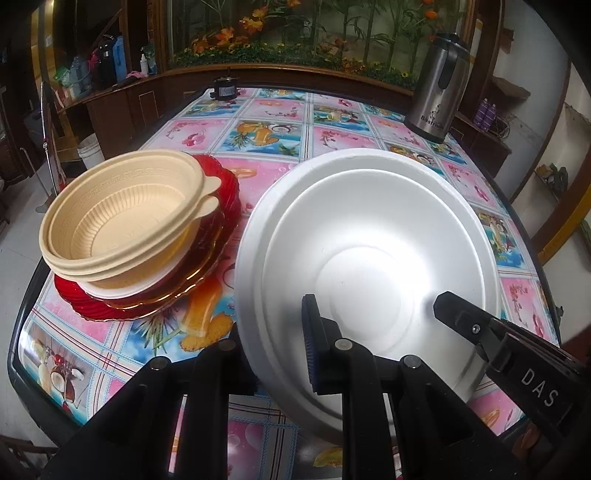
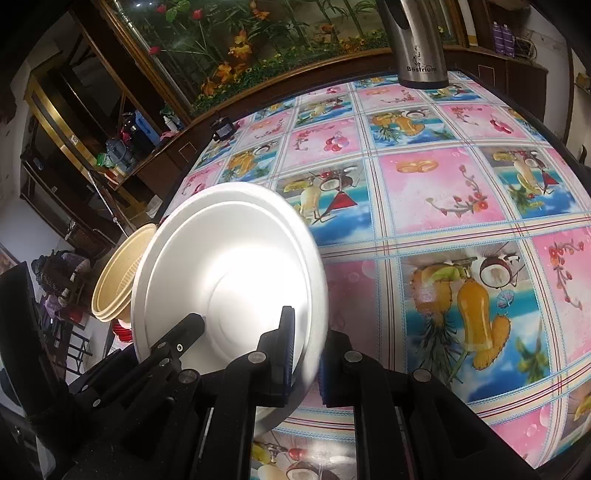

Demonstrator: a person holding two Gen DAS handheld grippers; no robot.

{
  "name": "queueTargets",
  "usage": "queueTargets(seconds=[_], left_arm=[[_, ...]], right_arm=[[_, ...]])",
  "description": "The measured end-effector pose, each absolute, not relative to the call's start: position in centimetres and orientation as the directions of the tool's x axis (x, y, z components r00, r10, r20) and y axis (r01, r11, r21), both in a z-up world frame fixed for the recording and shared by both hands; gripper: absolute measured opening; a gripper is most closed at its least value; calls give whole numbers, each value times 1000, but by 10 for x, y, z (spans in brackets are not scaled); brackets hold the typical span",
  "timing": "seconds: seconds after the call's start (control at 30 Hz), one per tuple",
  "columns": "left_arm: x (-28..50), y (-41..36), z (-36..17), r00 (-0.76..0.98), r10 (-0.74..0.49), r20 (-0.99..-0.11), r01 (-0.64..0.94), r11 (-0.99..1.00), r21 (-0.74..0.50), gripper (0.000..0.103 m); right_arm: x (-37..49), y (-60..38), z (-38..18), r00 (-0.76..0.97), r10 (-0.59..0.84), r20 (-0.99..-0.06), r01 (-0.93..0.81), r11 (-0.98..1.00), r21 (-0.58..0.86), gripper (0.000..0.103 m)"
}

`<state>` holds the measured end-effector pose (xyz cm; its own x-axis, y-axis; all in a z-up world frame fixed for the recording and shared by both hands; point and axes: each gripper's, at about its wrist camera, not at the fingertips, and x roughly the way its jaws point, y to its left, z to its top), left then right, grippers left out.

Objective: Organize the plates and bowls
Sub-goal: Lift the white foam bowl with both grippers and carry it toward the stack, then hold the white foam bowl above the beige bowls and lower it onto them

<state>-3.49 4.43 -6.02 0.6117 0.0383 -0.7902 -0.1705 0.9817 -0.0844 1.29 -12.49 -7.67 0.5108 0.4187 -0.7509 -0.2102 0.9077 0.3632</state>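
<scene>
Ahead of the jaws the bench (image 1: 280, 125) wears a glossy oilcloth of pink and blue fruit squares. Past its far edge stands a dark wooden cabinet (image 1: 122, 103) with a glass panel showing artificial flowers (image 1: 236, 33) and bamboo stems. A steel thermos jug (image 1: 437, 88) stands far right. Pale floor tiles (image 1: 22, 251) lie left; white walls (image 1: 532, 55) right.

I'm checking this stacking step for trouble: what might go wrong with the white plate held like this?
1. Both grippers, left and right, pinch only the rim of the tilted white plate; it may slip or crack.
2. The beige bowls sit off-centre on the red plates near the table edge; a bump might topple them.
</scene>
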Motion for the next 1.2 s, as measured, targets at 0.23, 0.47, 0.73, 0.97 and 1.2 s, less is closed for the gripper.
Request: queueTargets(seconds=[0.23, 0.47, 0.73, 0.97, 1.2], left_arm=[[-40, 53, -48, 635, 48, -771, -187, 978, -93, 16], [-44, 64, -40, 649, 66, -758, -211, 973, -97, 16], [-50, 82, -32, 659, 97, -746, -255, 962, -101, 16], [-57, 97, -29, 661, 128, -739, -298, 949, -102, 16], [-65, 118, -20, 665, 176, -726, -350, 932, -95, 16]], right_arm=[[8, -117, -67, 519, 434, -736, -235, 901, 365, 10], [5, -105, -57, 524, 449, -723, -269, 893, 360, 10], [7, -84, -44, 522, 470, -712, -321, 882, 346, 10], [5, -63, -33, 518, 494, -699, -372, 865, 337, 10], [8, -39, -32, 488, 522, -699, -426, 842, 331, 10]])
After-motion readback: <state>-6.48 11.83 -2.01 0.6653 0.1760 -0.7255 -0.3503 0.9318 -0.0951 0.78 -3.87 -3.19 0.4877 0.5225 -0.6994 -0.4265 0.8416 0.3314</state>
